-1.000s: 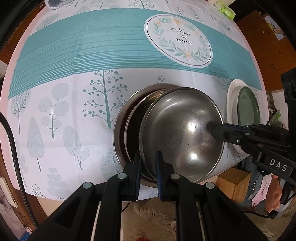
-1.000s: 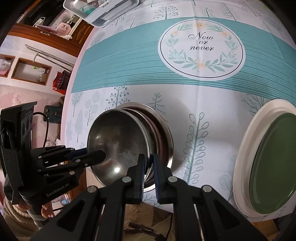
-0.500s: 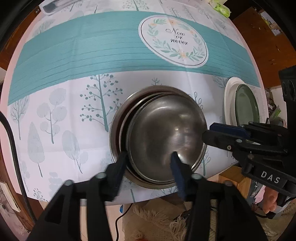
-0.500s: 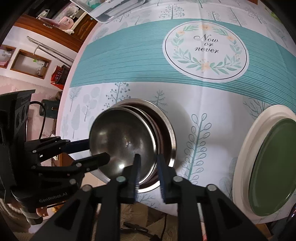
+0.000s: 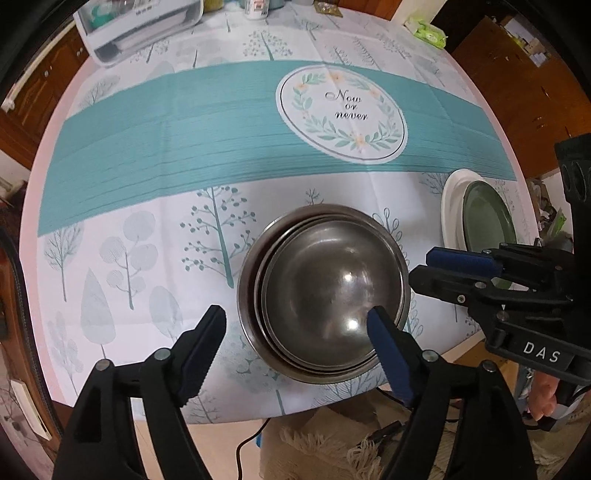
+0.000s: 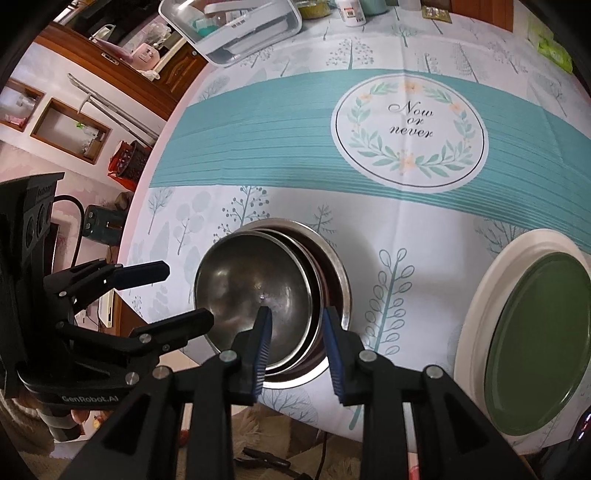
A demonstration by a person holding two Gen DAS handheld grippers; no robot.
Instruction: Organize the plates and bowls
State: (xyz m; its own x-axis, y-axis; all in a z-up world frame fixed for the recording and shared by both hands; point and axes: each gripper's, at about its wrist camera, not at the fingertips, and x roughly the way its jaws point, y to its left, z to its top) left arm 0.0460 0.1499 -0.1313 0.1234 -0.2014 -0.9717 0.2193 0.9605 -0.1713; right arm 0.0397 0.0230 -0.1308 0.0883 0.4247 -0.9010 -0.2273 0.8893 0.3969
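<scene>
A stack of nested steel bowls (image 5: 328, 291) sits near the table's front edge, the top bowl (image 6: 255, 291) resting inside the others. My left gripper (image 5: 295, 332) is open wide, its fingers on either side of the stack's near rim, holding nothing. My right gripper (image 6: 297, 341) is open, its jaws straddling the stack's near rim without gripping. It also shows at the right in the left wrist view (image 5: 439, 269). A green plate (image 6: 535, 347) lies on a white plate (image 6: 476, 306) to the right.
The table has a tree-print cloth (image 5: 147, 206) with a teal band and a "Now or never" wreath (image 5: 341, 114). A white tray (image 6: 236, 22) and jars stand at the far edge. A fringed rug (image 5: 332, 443) lies on the floor below.
Both grippers held the top steel bowl tilted above the stack; it has been lowered into the stack. Both grippers have opened and let go, and drawn back slightly.
</scene>
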